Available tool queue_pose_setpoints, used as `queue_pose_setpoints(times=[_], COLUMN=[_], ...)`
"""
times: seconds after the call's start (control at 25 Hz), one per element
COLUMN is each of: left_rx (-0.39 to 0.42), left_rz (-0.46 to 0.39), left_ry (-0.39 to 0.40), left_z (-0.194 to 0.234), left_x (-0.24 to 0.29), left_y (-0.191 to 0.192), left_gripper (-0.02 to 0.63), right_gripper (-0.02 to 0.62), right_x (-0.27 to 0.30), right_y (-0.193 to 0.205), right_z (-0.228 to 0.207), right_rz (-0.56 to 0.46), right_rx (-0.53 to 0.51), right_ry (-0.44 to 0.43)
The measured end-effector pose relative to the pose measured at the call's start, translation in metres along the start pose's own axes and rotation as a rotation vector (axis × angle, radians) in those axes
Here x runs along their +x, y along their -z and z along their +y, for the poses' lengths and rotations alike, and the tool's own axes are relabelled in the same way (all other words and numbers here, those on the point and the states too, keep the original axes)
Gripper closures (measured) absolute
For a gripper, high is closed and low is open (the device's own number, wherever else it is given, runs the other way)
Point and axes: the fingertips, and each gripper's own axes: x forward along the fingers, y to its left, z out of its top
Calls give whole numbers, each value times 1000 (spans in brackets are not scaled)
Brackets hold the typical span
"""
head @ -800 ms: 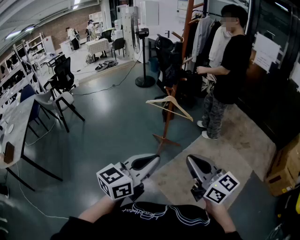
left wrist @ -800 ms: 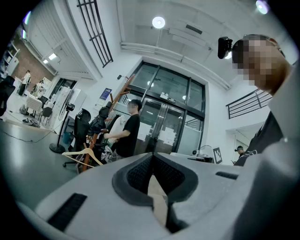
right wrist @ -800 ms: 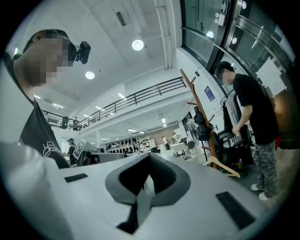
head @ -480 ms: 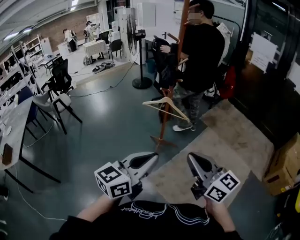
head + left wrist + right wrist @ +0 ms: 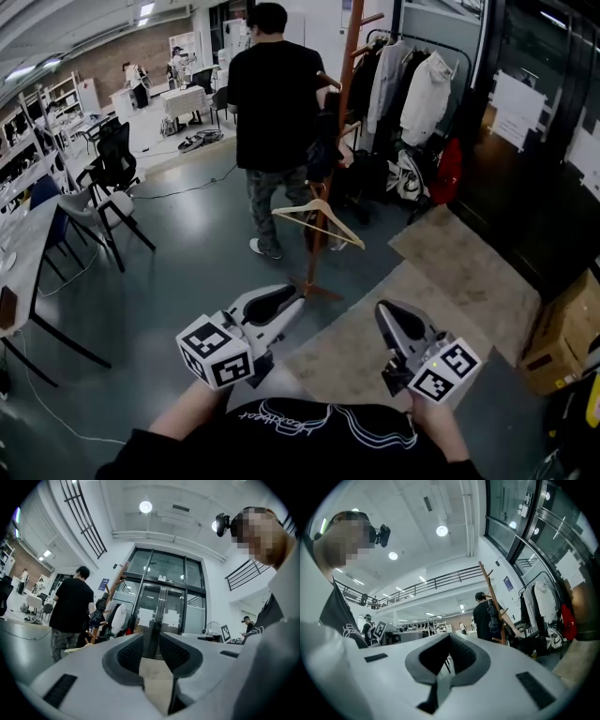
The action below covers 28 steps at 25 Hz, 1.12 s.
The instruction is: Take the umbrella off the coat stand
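1. The left gripper (image 5: 286, 305) sits low in the head view at 7 o'clock. In its own view (image 5: 151, 637) the fingers stand a narrow slit apart with nothing between them. Only the beige floor mat (image 5: 441, 300) and glass doors show through the gap.
2. The right gripper (image 5: 386, 317) sits at 5 o'clock. In its own view (image 5: 450, 638) the fingertips meet and hold nothing.
3. Both grippers aim toward 12 o'clock, at the wooden coat stand (image 5: 330, 178). Its feet rest on the grey floor just beyond the left gripper's tips, not touching them.
4. The umbrella (image 5: 493, 616) looks like a dark folded bundle hanging from a peg partway up the stand's pole. In the head view it is at 12 o'clock (image 5: 325, 157), well apart from both grippers.
5. A bare wooden hanger (image 5: 296, 208) hangs lower on the same pole, below the umbrella.
6. A person in a black T-shirt (image 5: 272, 94) stands just beside the stand, at its 10 o'clock, back to the camera and partly covering the bundle.
7. A clothes rail with pale coats (image 5: 412, 84) stands at 1 o'clock, behind the stand.
8. A cardboard box (image 5: 562, 337) sits at 3 o'clock.
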Motion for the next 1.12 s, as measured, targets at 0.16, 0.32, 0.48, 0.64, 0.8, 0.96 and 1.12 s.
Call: queue_pose_setpoints(times=[0.16,0.32,0.48,0.64,0.8,0.96,1.12], left_rx=[11,28,31,32,26,24,22], left_rz=[-3,-1,-4,19,35,41,46], left_ry=[-14,-29,-48,-58,-73,-71,-54], left_z=[-6,-10,-7,2,22,52,87], left_x=[12,24,33,42,53,74,102], left_y=[3,8,10,16,21,22,18], left_gripper=[467,407,364,330,314,304,286], right_gripper=[592,592,592,592,592,592,592], right_x=[-14,-27,-31,-28,-16,5,33], right_y=[0,6,11,15,17,20,17], right_z=[-9,-20,-30,-39,-55,-79,-110], right_rz=[3,5,12,20,30,38,44], right_rx=[-1,8,22,35,38,39,39], right_ry=[-2,2,2,0,8,23,47])
